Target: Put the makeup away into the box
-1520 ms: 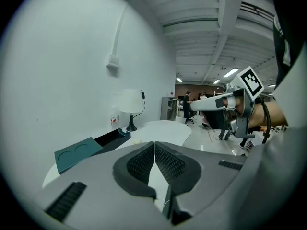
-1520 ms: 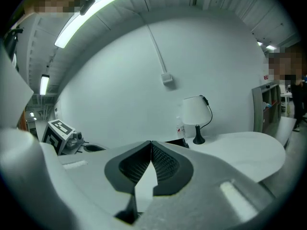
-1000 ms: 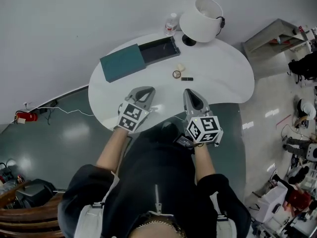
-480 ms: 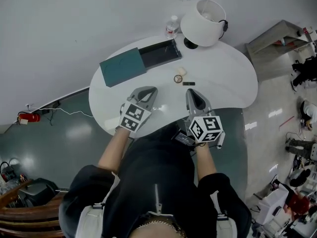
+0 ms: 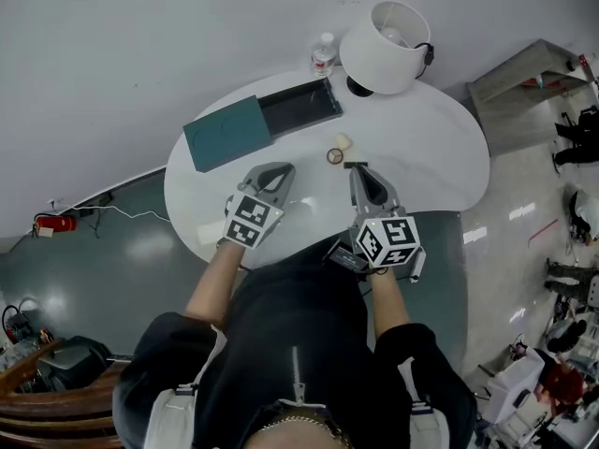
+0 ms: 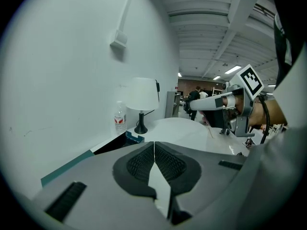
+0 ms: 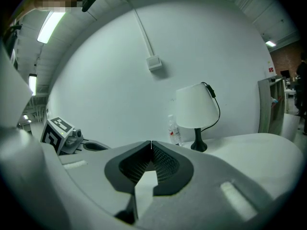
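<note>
On the white table (image 5: pixel 430 148) lie three small makeup items: a round compact (image 5: pixel 334 156), a cream-coloured cylinder (image 5: pixel 343 142) and a black stick (image 5: pixel 356 165). Behind them stands the open dark box (image 5: pixel 299 106) with its teal lid (image 5: pixel 227 132) at its left. My right gripper (image 5: pixel 360 172) is shut and empty, its tip just short of the black stick. My left gripper (image 5: pixel 279 169) is shut and empty too, over the table left of the items. In the left gripper view the pads (image 6: pixel 144 164) meet, and the box (image 6: pixel 115 145) lies ahead. The right gripper view shows closed pads (image 7: pixel 163 164).
A white lamp (image 5: pixel 379 34) and a small water bottle (image 5: pixel 323 54) stand at the table's far edge by the wall. The lamp (image 7: pixel 195 107) and bottle (image 7: pixel 172 128) also show in the right gripper view. Grey floor surrounds the table; shelving (image 5: pixel 524 68) stands at the right.
Both grippers have moved forward over the table toward the makeup items. The right tip now reaches close to the black stick. Both stay shut.
</note>
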Demonstrator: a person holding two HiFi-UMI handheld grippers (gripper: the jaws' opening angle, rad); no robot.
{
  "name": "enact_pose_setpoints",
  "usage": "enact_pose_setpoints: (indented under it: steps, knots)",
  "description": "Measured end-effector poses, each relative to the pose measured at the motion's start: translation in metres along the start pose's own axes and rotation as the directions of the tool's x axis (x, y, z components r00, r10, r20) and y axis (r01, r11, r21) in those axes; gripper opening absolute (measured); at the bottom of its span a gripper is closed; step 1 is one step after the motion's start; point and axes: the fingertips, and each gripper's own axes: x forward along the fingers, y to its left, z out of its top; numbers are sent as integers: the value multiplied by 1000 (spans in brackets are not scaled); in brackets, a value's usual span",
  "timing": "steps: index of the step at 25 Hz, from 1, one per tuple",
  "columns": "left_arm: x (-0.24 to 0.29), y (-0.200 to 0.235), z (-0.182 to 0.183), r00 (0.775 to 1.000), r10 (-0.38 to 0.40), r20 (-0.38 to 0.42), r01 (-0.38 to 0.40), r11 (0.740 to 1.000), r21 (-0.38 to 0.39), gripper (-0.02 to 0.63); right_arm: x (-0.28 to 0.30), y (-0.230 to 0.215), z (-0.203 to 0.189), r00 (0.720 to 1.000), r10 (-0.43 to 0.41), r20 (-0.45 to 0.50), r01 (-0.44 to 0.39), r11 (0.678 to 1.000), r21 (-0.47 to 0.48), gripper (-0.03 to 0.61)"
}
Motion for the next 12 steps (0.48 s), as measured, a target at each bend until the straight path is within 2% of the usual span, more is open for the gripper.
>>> enact_pose_setpoints:
  steps: [5, 9, 12]
  knots:
    - [9, 7, 3, 1000, -1, 3, 1, 1000, -10, 14, 9, -5, 6, 1000, -3, 9, 3, 1000, -5, 6]
    - [14, 7, 1, 1000, -8, -4, 8, 1000, -13, 14, 16, -9, 7, 1000, -3, -4, 3, 999, -45, 9]
    - [19, 9, -3, 1000, -10, -18, 9, 1000, -21, 14, 25, -15, 6, 999, -5, -33, 2, 996, -92, 67]
